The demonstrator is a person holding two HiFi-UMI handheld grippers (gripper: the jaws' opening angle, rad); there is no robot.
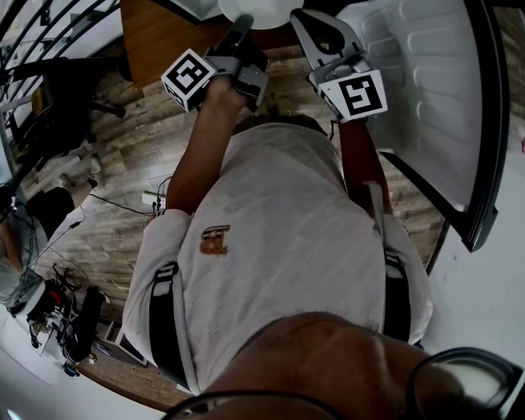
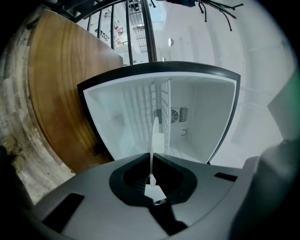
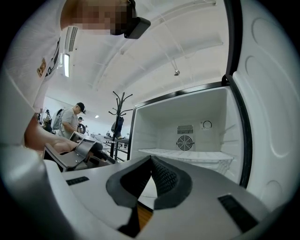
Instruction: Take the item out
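A small fridge [image 3: 154, 126] stands open, its white inside holding a wire shelf [image 3: 187, 154] and a fan grille on the back wall. I see no item on the shelf. My right gripper [image 3: 151, 159] points at the compartment from a short way in front, its jaws shut on nothing. My left gripper [image 2: 152, 157] is rolled sideways, so the fridge [image 2: 201, 108] looks tipped on its side in its view; its jaws are shut and empty. In the head view the left gripper [image 1: 242, 29] and the right gripper [image 1: 316, 25] are both raised in front of my chest.
The fridge door [image 1: 426, 98] hangs open at my right. A wooden panel [image 2: 56, 93] stands left of the fridge. Black railings [image 2: 140, 28] and a coat stand [image 3: 119, 108] lie behind, with people [image 3: 70, 119] further back. Cables and gear [image 1: 57, 312] lie on the plank floor at left.
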